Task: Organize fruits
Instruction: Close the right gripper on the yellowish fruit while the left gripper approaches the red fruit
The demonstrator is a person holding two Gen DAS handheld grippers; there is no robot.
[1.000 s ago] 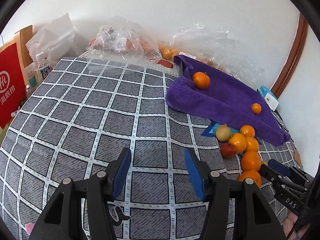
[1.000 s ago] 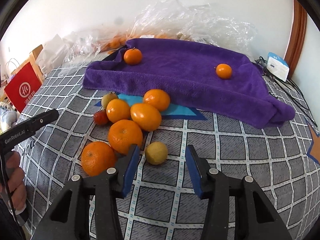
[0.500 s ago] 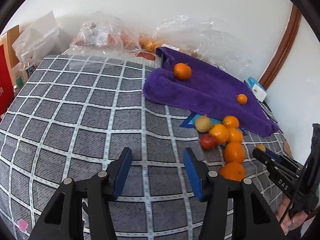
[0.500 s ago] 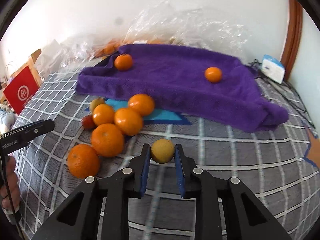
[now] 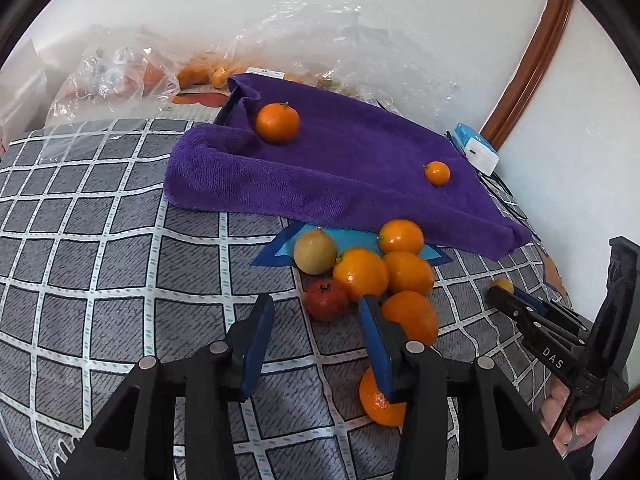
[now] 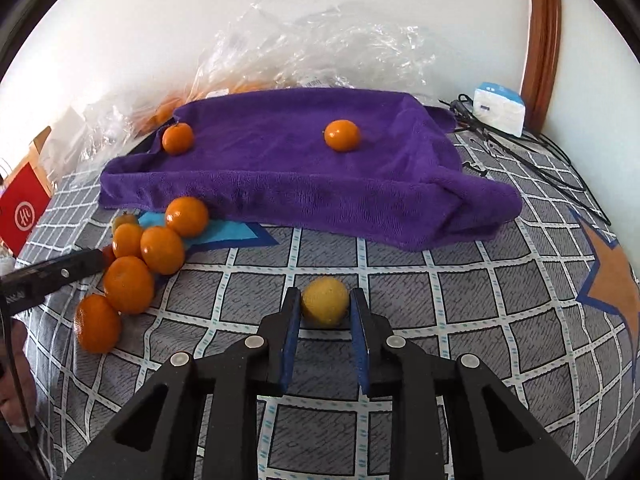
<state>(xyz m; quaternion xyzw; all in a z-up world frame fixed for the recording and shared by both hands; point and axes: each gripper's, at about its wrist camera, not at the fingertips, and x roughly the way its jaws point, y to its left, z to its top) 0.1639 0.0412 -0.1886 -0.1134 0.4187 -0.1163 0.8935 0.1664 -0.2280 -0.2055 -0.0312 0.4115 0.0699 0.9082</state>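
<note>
My right gripper (image 6: 325, 307) is shut on a small yellow fruit (image 6: 325, 305), held between its fingertips just above the checked cloth; it also shows in the left wrist view (image 5: 503, 285). My left gripper (image 5: 318, 322) is open and empty, just in front of a heap of oranges (image 5: 384, 272) with a red fruit (image 5: 326, 299) and a pale yellow fruit (image 5: 315, 251). A purple towel (image 6: 304, 168) lies behind, with two oranges on it, one at the left (image 6: 178, 138) and one at the right (image 6: 342, 135).
Clear plastic bags (image 6: 320, 56) with more fruit lie against the wall. A white and blue box (image 6: 499, 108) and black cables (image 6: 532, 160) sit at the right. A red bag (image 6: 20, 212) stands at the left edge.
My right gripper closed on the yellow fruit and carries it to the right, away from the heap. My left gripper moved right, up to the heap of oranges, still open.
</note>
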